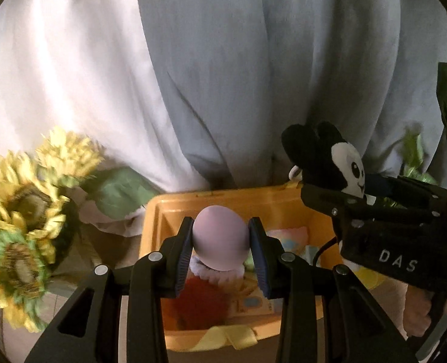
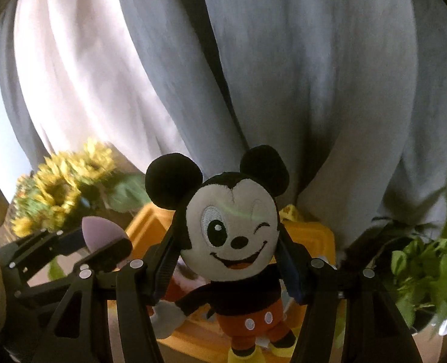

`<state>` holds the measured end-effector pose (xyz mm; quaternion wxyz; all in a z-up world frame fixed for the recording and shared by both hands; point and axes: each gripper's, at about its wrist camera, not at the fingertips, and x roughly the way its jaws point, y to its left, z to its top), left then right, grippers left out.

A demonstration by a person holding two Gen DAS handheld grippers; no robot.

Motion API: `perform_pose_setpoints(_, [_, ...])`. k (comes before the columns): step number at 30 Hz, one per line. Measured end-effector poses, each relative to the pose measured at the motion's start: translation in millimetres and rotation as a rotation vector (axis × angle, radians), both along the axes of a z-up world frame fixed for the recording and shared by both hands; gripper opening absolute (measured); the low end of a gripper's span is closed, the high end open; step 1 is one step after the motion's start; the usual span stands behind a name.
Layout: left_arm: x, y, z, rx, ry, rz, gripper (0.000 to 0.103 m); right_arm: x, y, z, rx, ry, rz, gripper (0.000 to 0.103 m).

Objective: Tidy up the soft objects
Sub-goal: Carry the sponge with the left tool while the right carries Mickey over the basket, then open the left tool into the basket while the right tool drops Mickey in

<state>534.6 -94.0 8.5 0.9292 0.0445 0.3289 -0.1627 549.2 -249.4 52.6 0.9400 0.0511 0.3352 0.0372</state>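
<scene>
mickey mouse plush (image 2: 232, 242) is clamped by the head in the right gripper (image 2: 228, 260), both pads pressed on the sides of its face, body and red shorts dangling below toward 6 o'clock. it hangs over the yellow bin (image 2: 311, 236). from the left wrist view the same plush (image 1: 341, 163) shows at 3 o'clock, above the bin's far right corner.

left gripper (image 1: 220, 242) is pinching a lilac egg-shaped soft ball (image 1: 220, 239), blue pads (image 1: 258, 245) tight on both flanks, held above the open yellow bin (image 1: 175, 202). inside the bin: something red and fluffy (image 1: 202, 299), a white frilly piece, pastel soft items toward 3 o'clock.

artificial sunflowers (image 1: 27, 199) at 9 o'clock of the bin. grey and white curtains (image 1: 253, 75) behind at 12 o'clock. green leafy plant (image 2: 429, 272) at 3 o'clock in the right wrist view.
</scene>
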Motion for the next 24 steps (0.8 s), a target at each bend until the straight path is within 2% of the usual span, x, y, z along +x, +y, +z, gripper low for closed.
perform_pose_setpoints(5, [18, -2, -27, 0.021, 0.059, 0.008, 0.037, 24, -1, -32, -0.009, 0.069, 0.011, 0.061])
perform_pose_setpoints(6, [21, -1, -32, 0.022, 0.07, 0.009, 0.037, 28, -2, -38, -0.005, 0.128, 0.035, 0.061])
perform_pose_setpoints(7, [24, -1, -36, 0.024, 0.079, 0.01, 0.037, 32, -1, -44, -0.009, 0.145, 0.036, 0.061])
perform_pose_setpoints(10, [30, -2, -48, 0.033, 0.103, 0.011, 0.037, 40, 0, -56, -0.007, 0.173, 0.052, 0.061])
perform_pose_setpoints(17, [33, -1, -55, 0.041, 0.134, 0.012, 0.037, 59, 5, -80, 0.019, 0.275, 0.097, 0.062])
perform_pose_setpoints(21, [33, -4, -57, 0.052, 0.135, -0.008, 0.038, 57, 8, -84, -0.011, 0.298, 0.095, 0.063])
perform_pose_setpoints(24, [31, -5, -58, 0.054, 0.139, -0.013, 0.045, 53, 5, -83, -0.013, 0.318, 0.083, 0.064])
